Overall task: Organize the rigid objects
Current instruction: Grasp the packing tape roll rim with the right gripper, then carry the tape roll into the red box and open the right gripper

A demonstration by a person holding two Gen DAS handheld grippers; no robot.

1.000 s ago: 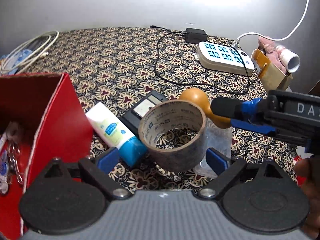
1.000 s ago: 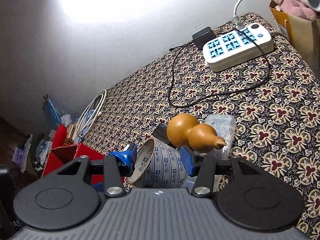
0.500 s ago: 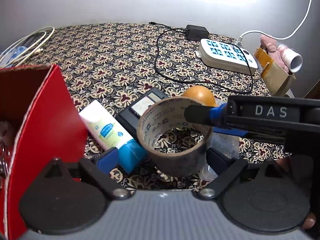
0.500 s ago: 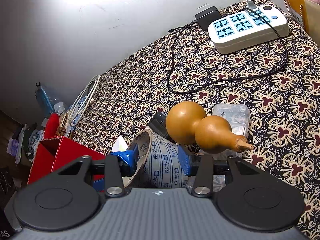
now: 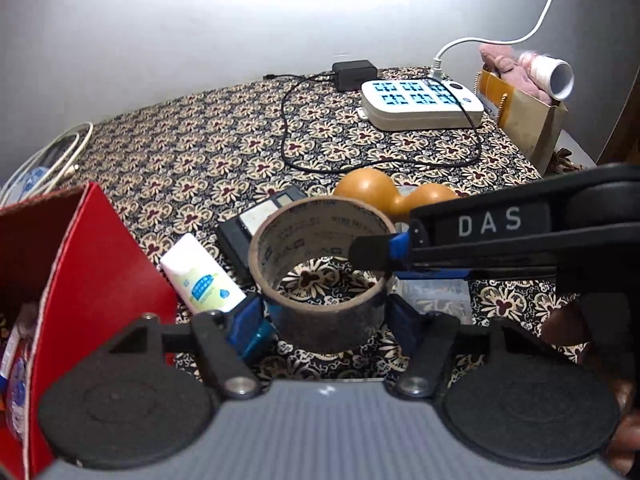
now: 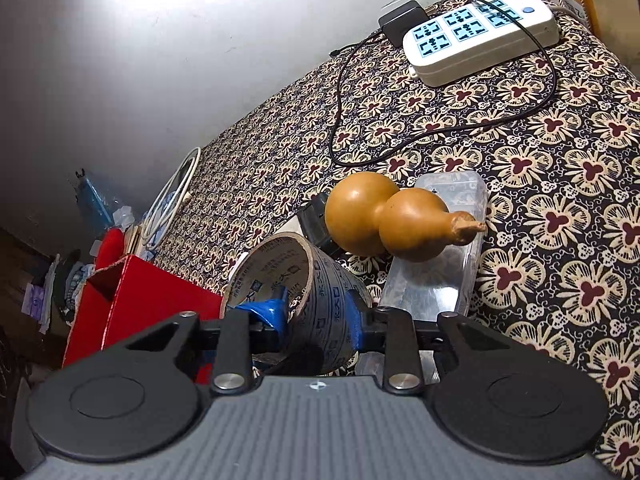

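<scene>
Tape roll (image 5: 326, 280) stands on its edge-wall, open core up, on the bench (image 5: 192, 168) with the floral cloth, just right of the red box (image 5: 100, 264).

Left tongs (image 5: 326, 318): jaws have just been closing and now sit on either side of the roll, blue pads against its outer wall at left and right; the roll is held between them.

Right tongs (image 6: 318, 312): jaws have just been closing to a narrow gap and pinch the roll's wall, one blue finger inside the core, the other outside. In the left wrist view this tool reaches in from the right, its black tip over the roll's right rim.

Surroundings: white tube (image 5: 202, 280) with blue cap lies between box and roll, touching the left pad region. Black device (image 5: 256, 224) with a small screen lies behind the roll. Brown gourd (image 6: 394, 220) rests partly on a clear plastic case (image 6: 436, 280), just beside the roll. White power strip (image 6: 480, 36) and black adapter (image 6: 400, 20) sit at the far end, well apart; a black cable (image 6: 340, 120) loops between. Paper bag (image 5: 528, 128) stands at the far right edge.
</scene>
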